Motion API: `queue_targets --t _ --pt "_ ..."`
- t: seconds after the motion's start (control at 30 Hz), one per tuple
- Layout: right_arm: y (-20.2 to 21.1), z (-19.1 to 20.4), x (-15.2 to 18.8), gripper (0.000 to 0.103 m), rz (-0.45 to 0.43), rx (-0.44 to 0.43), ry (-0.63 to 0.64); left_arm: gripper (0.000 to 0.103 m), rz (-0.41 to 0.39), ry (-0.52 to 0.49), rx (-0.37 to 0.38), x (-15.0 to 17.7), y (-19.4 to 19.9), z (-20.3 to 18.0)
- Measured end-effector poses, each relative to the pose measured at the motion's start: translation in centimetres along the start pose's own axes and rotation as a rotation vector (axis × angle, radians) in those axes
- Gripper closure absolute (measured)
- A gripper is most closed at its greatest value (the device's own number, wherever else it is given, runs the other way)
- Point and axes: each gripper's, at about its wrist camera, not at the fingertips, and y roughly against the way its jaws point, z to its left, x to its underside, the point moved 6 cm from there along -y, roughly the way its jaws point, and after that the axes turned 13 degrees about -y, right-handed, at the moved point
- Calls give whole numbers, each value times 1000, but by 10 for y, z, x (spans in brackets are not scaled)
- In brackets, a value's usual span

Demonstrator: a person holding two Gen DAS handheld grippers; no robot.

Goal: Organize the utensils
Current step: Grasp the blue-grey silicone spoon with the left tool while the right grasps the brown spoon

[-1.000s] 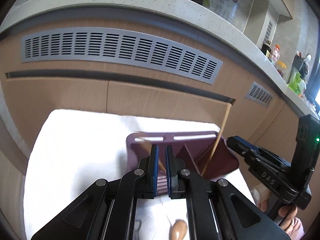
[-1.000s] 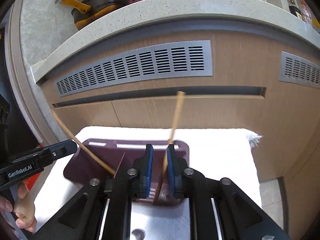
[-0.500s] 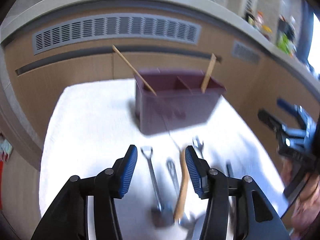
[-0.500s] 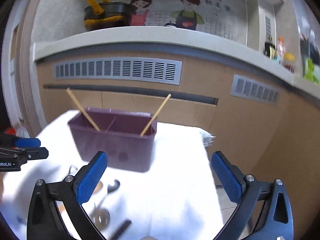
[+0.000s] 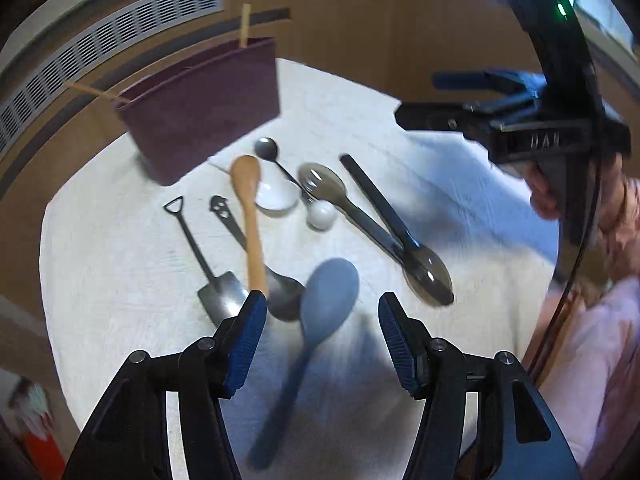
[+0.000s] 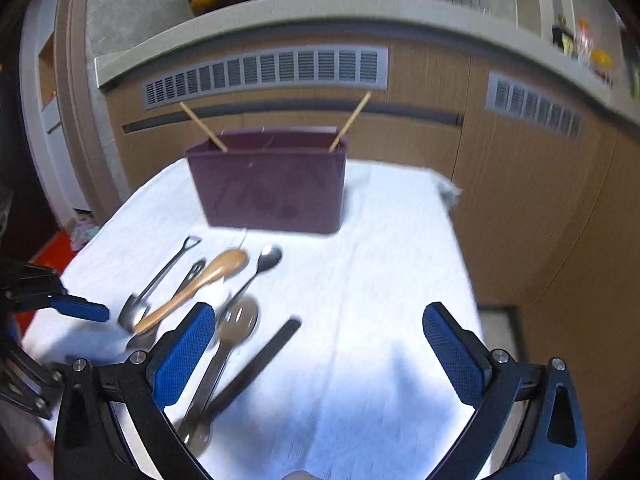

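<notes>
**Both claws empty over the spread**

While its jaws are opening, left gripper (image 5: pixel 322 322) hangs over the blue spoon (image 5: pixel 326 304), pads clear. Wooden spoon (image 5: pixel 248 208) at 11 o'clock; maroon caddy (image 5: pixel 200 112) beyond. Right gripper (image 6: pixel 320 354) gapes wide, empty, caddy at 12.

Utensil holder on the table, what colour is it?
Dark maroon, clearest in the right wrist view.

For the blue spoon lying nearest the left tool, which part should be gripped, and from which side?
Probably the handle of the blue spoon, from above. It lies flat on the white cloth with nothing beside its slim handle, bowl pointing away. The left tool is opening, nothing gripped; its fingers would straddle the handle across its width.
</notes>
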Motion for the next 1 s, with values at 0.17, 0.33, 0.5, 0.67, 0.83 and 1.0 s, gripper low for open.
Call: queue_targets --t 0.17,0.33,0.5,0.67,0.83,1.0 --pt "1 -7 14 0 39 20 22 47 60 1 34 -4 -22 -5" --pt "3 -5 19 4 60 16 38 49 83 110 7 -3 -35 13" --pt "-7 8 21 18 94 -4 79 68 45 197 -55 6 -29 25" --pt "-34 35 26 52 198 -63 106 69 -34 435 -59 23 -16 56" --pt "-69 51 36 61 320 -91 77 69 -84 556 -29 36 -4 63" --pt "-86 59 32 60 334 -59 98 63 -82 520 -29 43 10 55"
